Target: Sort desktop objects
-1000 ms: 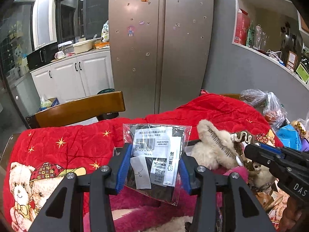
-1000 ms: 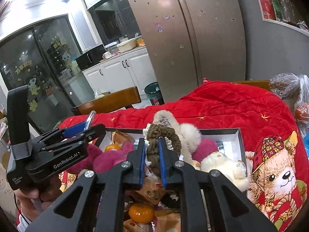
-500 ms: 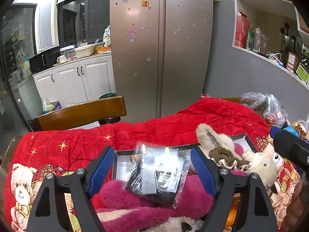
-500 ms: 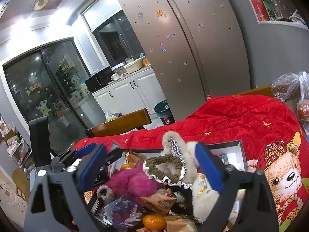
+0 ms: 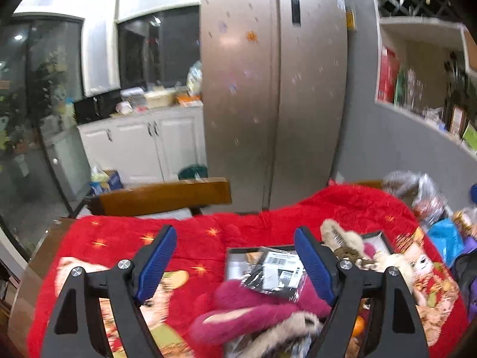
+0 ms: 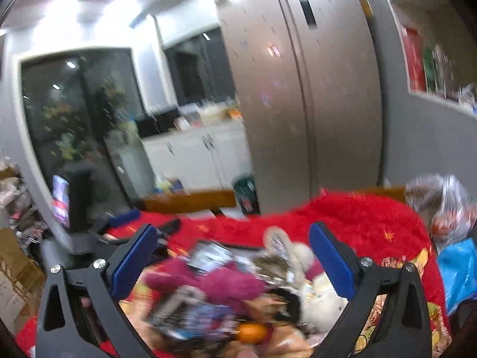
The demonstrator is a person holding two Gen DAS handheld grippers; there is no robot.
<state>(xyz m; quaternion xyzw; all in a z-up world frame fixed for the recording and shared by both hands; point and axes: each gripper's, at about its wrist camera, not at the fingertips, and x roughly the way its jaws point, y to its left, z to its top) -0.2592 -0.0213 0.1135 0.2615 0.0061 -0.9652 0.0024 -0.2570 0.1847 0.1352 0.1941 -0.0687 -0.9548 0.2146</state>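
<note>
Both grippers, left (image 5: 235,264) and right (image 6: 234,261), are spread and hold nothing above one box (image 5: 235,256) holding one plastic packet (image 5: 275,273) and one orange (image 6: 252,332).

Left tongs (image 5: 235,264) wide apart above plastic packet (image 5: 275,273) on pink plush (image 5: 256,310), red blanket (image 5: 184,238) beneath.

clear plastic packet of dark contents (image 5: 275,271), white label with a barcode, print too blurred to read, no other legible text
</note>
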